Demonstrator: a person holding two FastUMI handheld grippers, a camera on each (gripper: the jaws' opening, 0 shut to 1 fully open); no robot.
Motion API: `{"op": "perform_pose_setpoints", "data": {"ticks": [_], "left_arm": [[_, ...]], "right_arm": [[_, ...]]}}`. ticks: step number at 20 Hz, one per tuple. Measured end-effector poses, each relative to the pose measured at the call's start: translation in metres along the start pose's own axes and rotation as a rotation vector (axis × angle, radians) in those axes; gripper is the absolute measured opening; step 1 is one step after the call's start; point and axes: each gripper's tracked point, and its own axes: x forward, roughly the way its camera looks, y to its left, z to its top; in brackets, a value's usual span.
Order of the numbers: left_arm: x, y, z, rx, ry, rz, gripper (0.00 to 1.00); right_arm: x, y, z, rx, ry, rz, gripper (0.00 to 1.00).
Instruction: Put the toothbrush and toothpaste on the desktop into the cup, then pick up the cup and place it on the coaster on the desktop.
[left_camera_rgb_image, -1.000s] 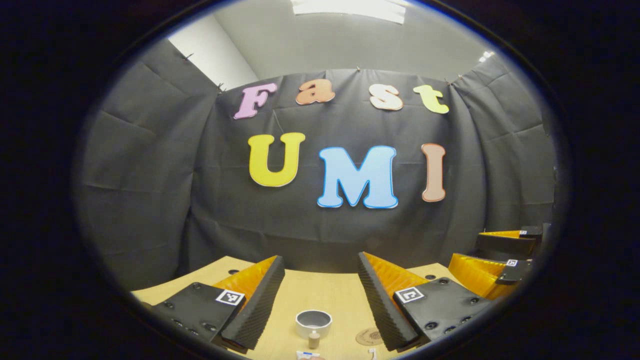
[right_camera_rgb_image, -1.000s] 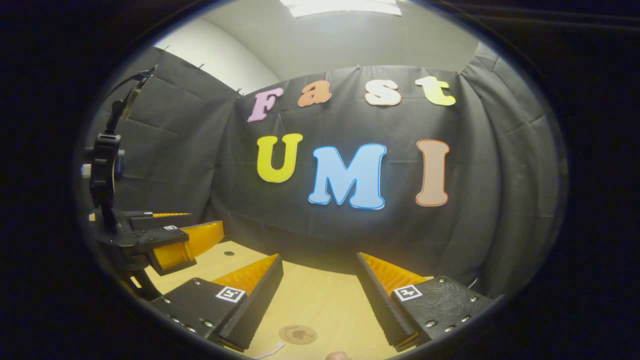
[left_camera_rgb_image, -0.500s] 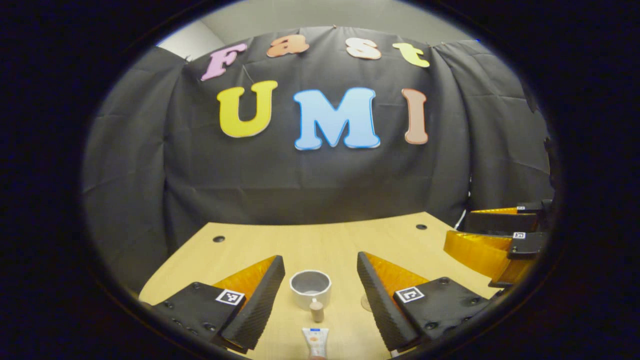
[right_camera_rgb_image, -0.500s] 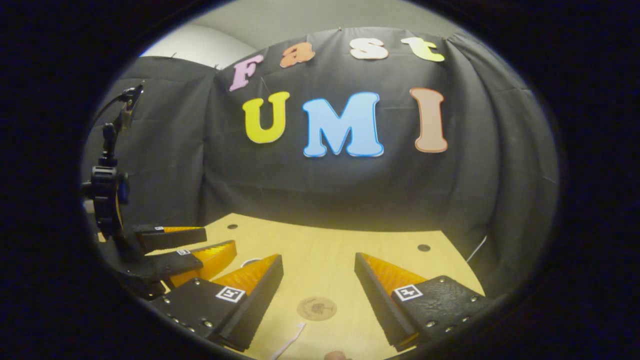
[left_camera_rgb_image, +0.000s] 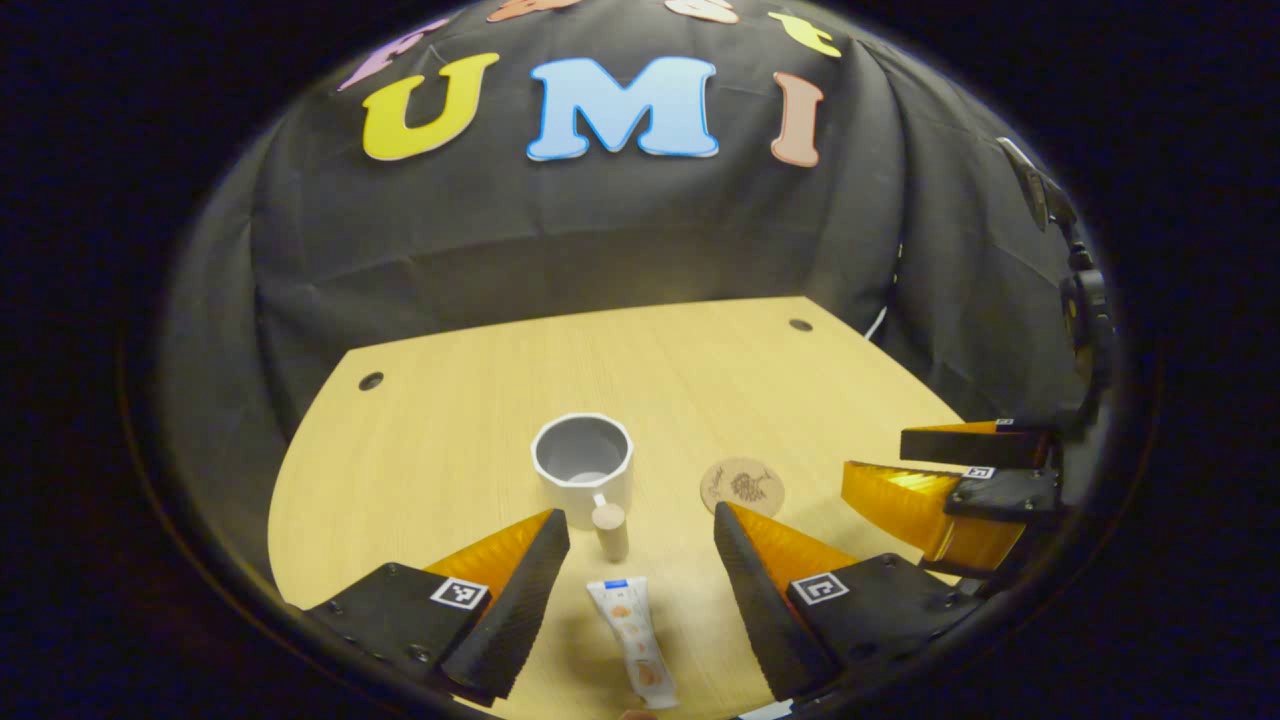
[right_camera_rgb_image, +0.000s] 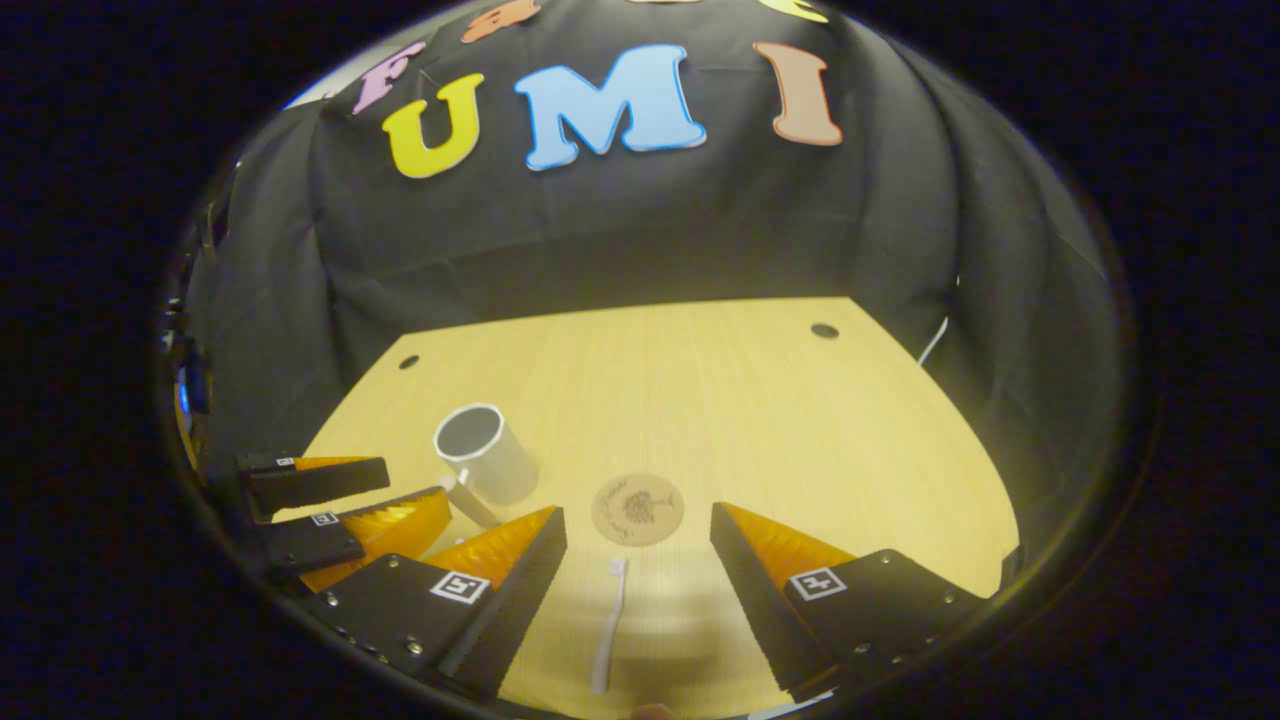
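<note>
Toothpaste (left_camera_rgb_image: 632, 630) between open left tool (left_camera_rgb_image: 640, 550)

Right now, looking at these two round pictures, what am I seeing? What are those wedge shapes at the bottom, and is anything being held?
A person holds a two-finger gripper in each hand; each carries a camera looking along its fingers. The wedges are those fingers. The left gripper hovers open above the toothpaste, near the cup. The right gripper hovers open above the toothbrush, near the coaster. Everything lies on the wooden desktop. Nothing is held.
</note>
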Motion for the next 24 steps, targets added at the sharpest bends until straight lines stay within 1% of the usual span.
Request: {"op": "perform_pose_setpoints", "data": {"ticks": [2, 5, 9, 11, 13, 14, 18, 19, 20, 21, 23, 24], "left_arm": [[0.004, -0.003, -0.016, -0.006, 0.07, -0.018, 0.94], [0.008, -0.002, -0.04, -0.039, 0.179, -0.02, 0.94], [0.017, 0.009, -0.08, -0.079, 0.341, 0.014, 0.96], [0.02, 0.01, -0.092, -0.106, 0.392, 0.015, 0.95], [0.026, 0.012, -0.102, -0.125, 0.432, 0.021, 0.96], [0.029, 0.013, -0.107, -0.135, 0.452, 0.022, 0.96], [0.034, 0.012, -0.123, -0.164, 0.516, 0.013, 0.96], [0.036, 0.013, -0.127, -0.165, 0.526, 0.013, 0.95], [0.036, 0.013, -0.128, -0.165, 0.537, 0.012, 0.95], [0.037, 0.012, -0.131, -0.168, 0.547, 0.009, 0.92], [0.037, 0.011, -0.134, -0.181, 0.561, 0.005, 0.85], [0.038, 0.011, -0.136, -0.187, 0.568, 0.007, 0.86]], "right_arm": [[0.012, 0.003, -0.015, 0.033, 0.089, 0.0, 0.94], [0.024, 0.007, -0.031, 0.036, 0.198, -0.01, 0.94], [0.026, 0.011, -0.034, 0.027, 0.326, 0.016, 0.94], [0.026, 0.009, -0.029, 0.013, 0.385, 0.028, 0.95], [0.028, 0.006, -0.027, -0.004, 0.427, 0.025, 0.94], [0.029, 0.006, -0.023, -0.009, 0.447, 0.027, 0.92], [0.031, 0.005, -0.034, -0.033, 0.525, 0.01, 0.91], [0.034, 0.007, -0.037, -0.031, 0.537, 0.01, 0.88], [0.035, 0.009, -0.041, -0.03, 0.555, 0.016, 0.72], [0.034, 0.009, -0.042, -0.033, 0.571, 0.011, 0.71], [0.034, 0.009, -0.045, -0.048, 0.594, 0.009, 0.71], [0.035, 0.009, -0.045, -0.046, 0.603, 0.001, 0.69]]}}
